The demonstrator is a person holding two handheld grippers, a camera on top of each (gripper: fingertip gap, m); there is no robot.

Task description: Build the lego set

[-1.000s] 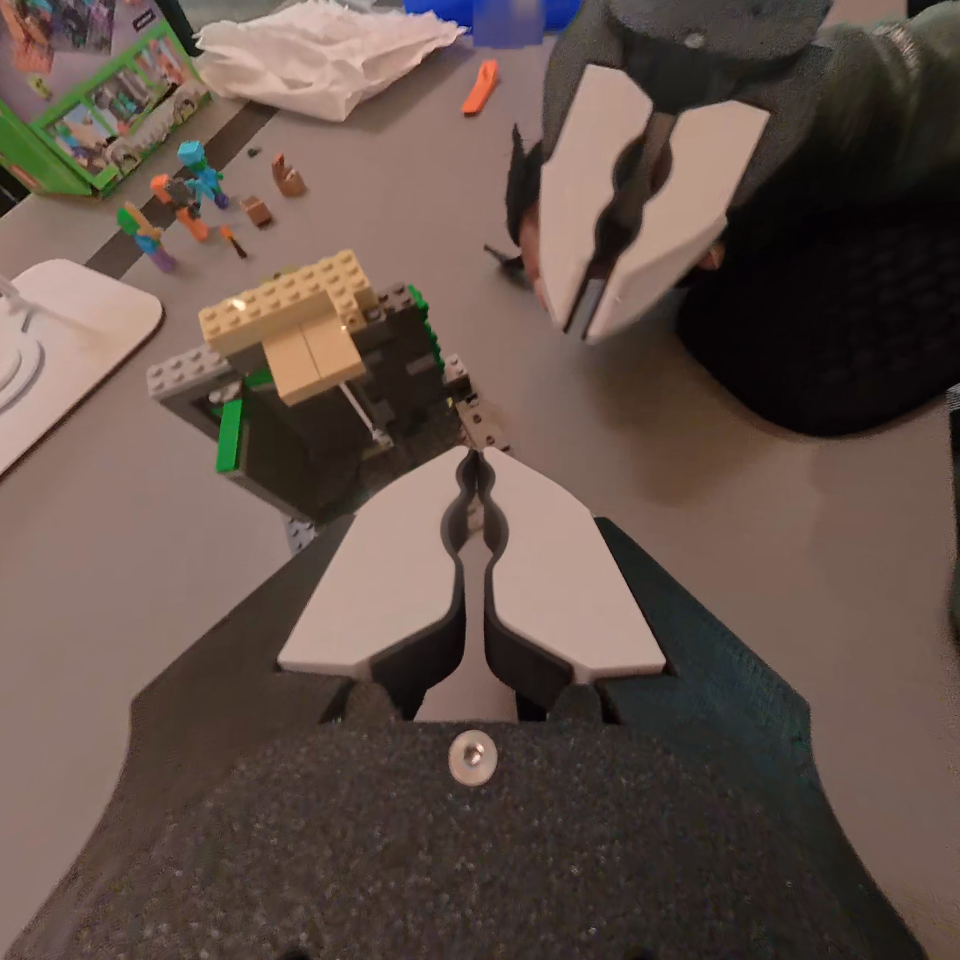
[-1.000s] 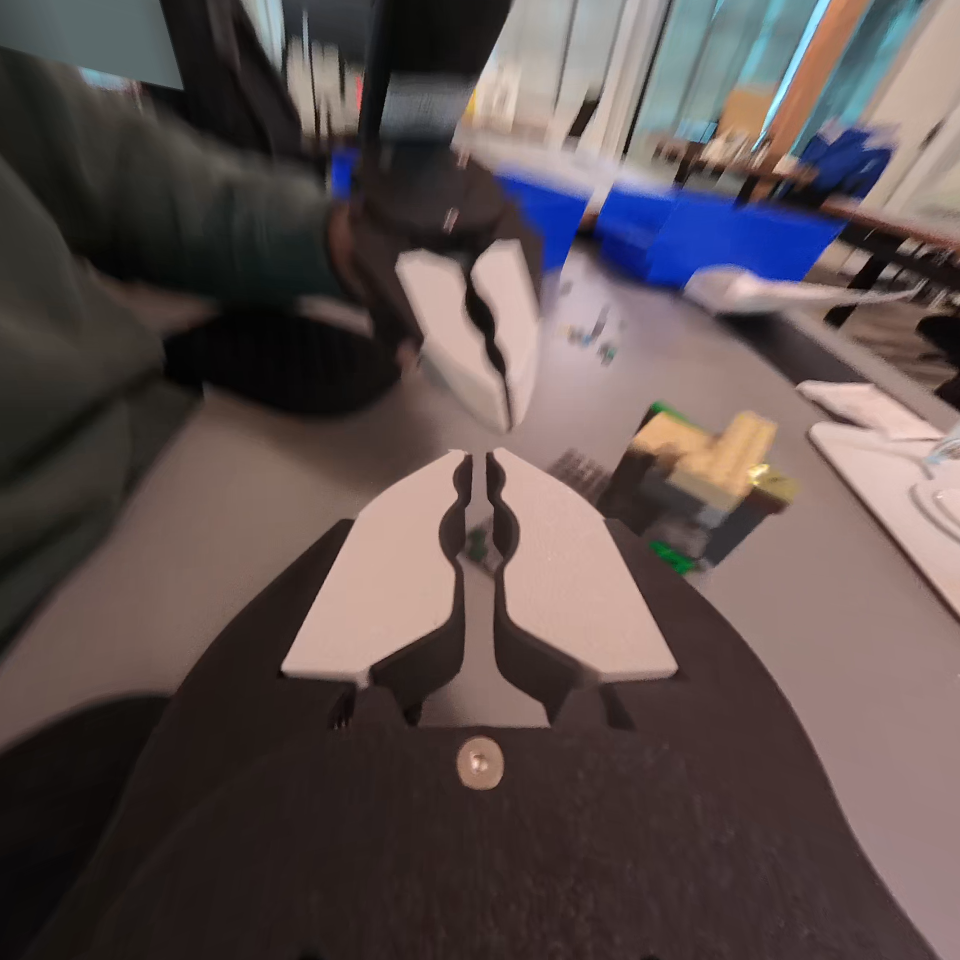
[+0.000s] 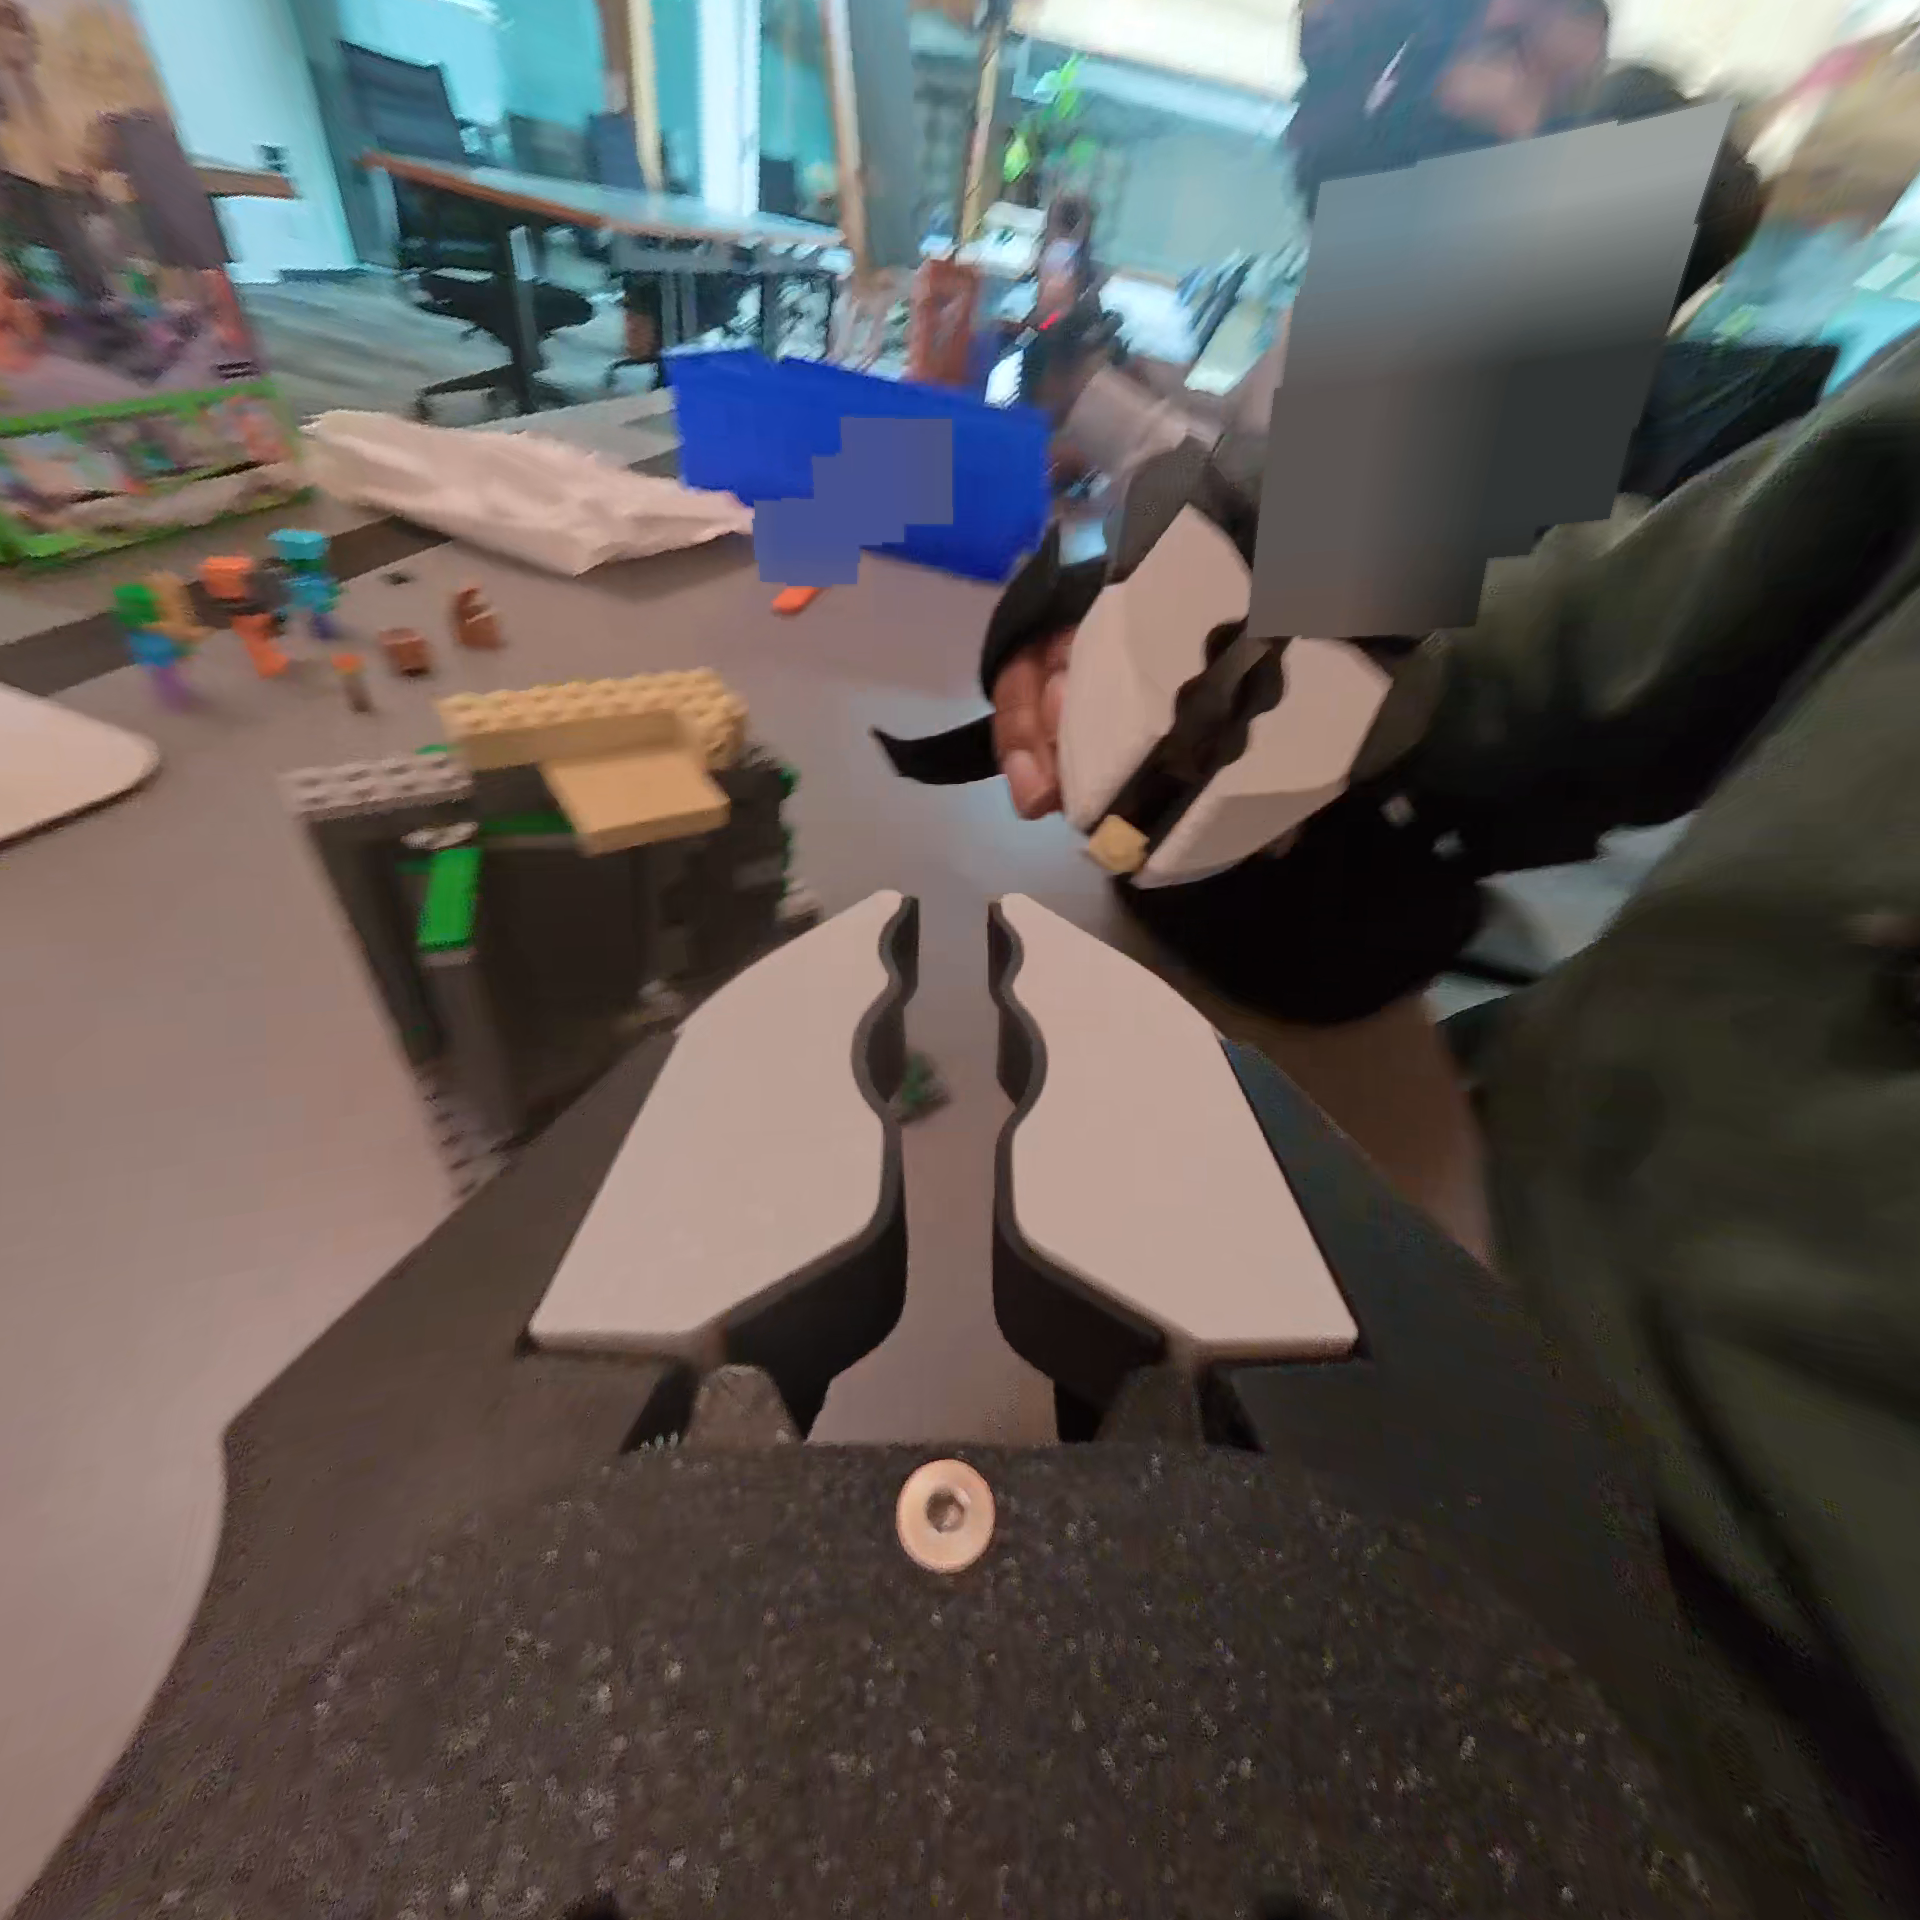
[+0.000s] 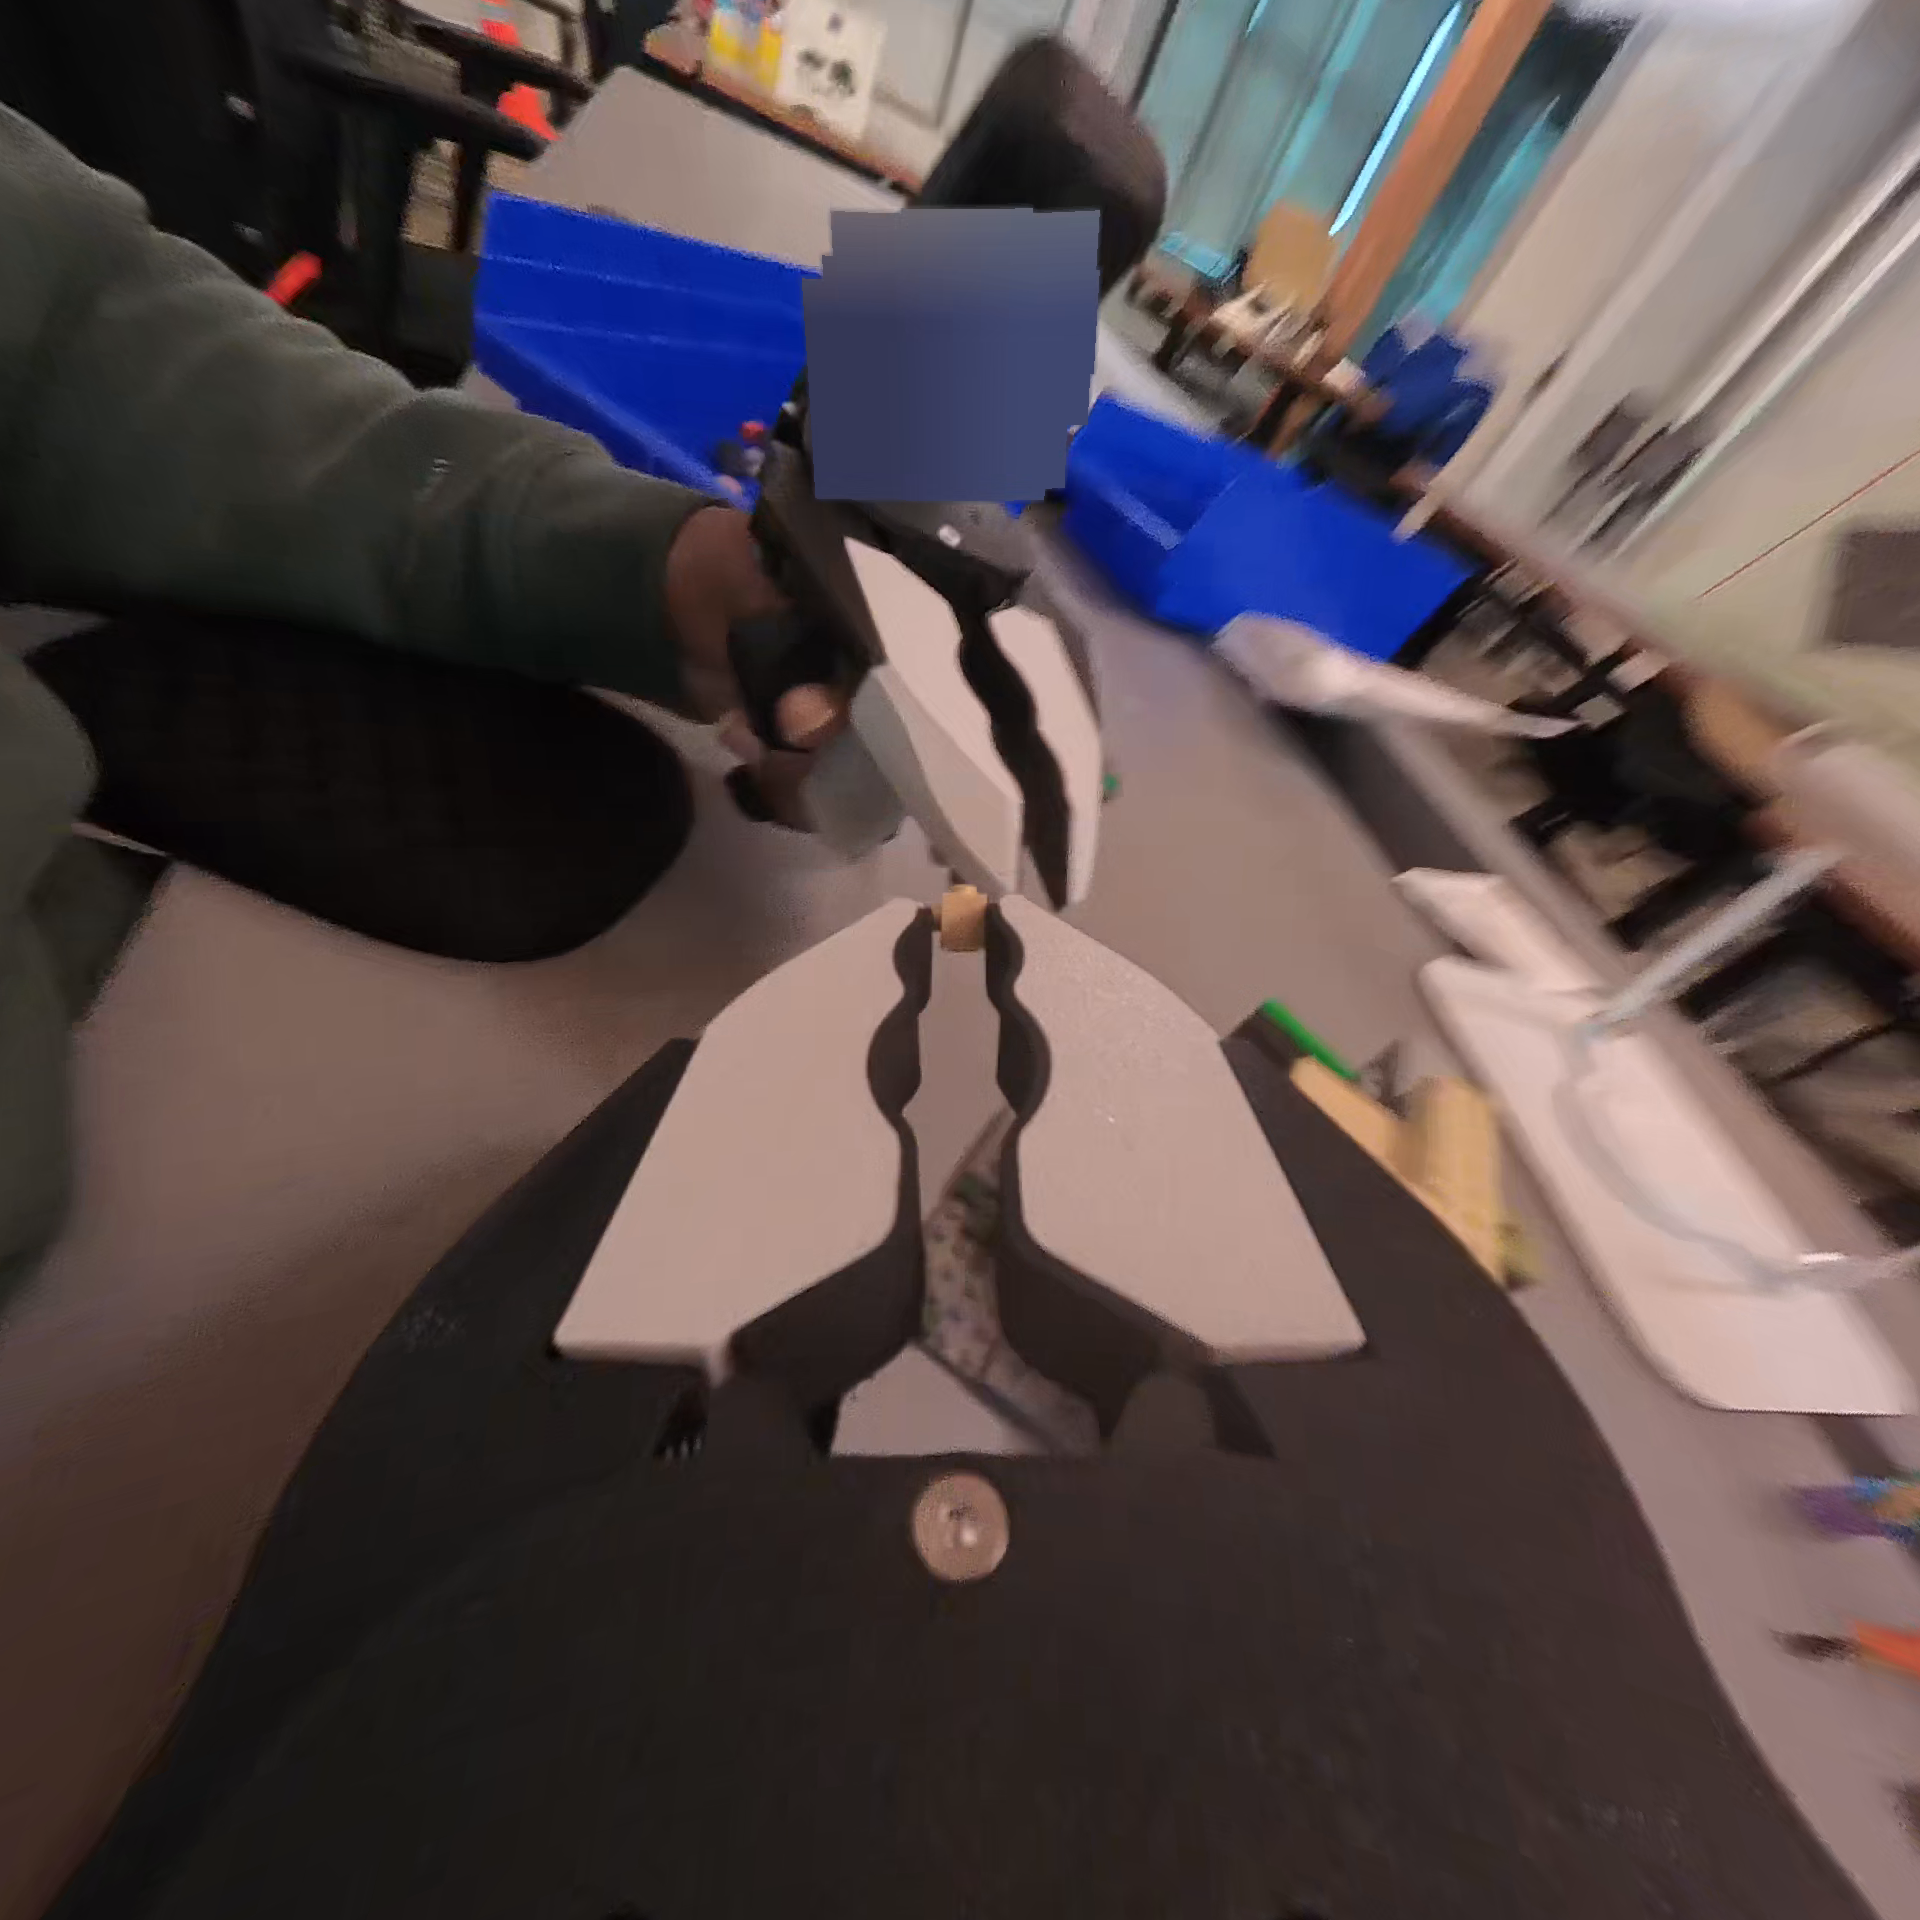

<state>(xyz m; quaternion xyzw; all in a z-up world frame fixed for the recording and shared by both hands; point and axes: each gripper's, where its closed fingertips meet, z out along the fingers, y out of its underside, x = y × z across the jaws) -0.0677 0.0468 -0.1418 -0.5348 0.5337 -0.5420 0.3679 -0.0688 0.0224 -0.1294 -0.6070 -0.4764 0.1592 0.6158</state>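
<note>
The dark grey lego build (image 3: 582, 862) with a tan roof and green trim stands on the grey table (image 3: 208, 1039), left of my left gripper (image 3: 951, 906). That gripper is open by a narrow gap and holds nothing. My right gripper (image 3: 1120, 864) hangs just ahead to the right, shut on a small tan piece (image 3: 1115, 844). In the right wrist view the tan piece (image 4: 961, 920) sits between the right gripper's (image 4: 961, 914) tips. The left gripper's (image 4: 1044, 883) tips are almost touching it from above. The build (image 4: 1423, 1143) lies low at the right there.
Several minifigures (image 3: 239, 613) and small brown pieces stand behind the build. A lego box (image 3: 125, 457), white paper bag (image 3: 520, 488), blue bin (image 3: 862, 457) and orange tool (image 3: 795, 597) sit farther back. A white pad (image 4: 1662, 1195) lies right; a black cushion (image 4: 364, 790) left.
My left gripper has opened from shut. Both grippers have lifted and come tip to tip. The small tan piece now shows in the right gripper's tips.
</note>
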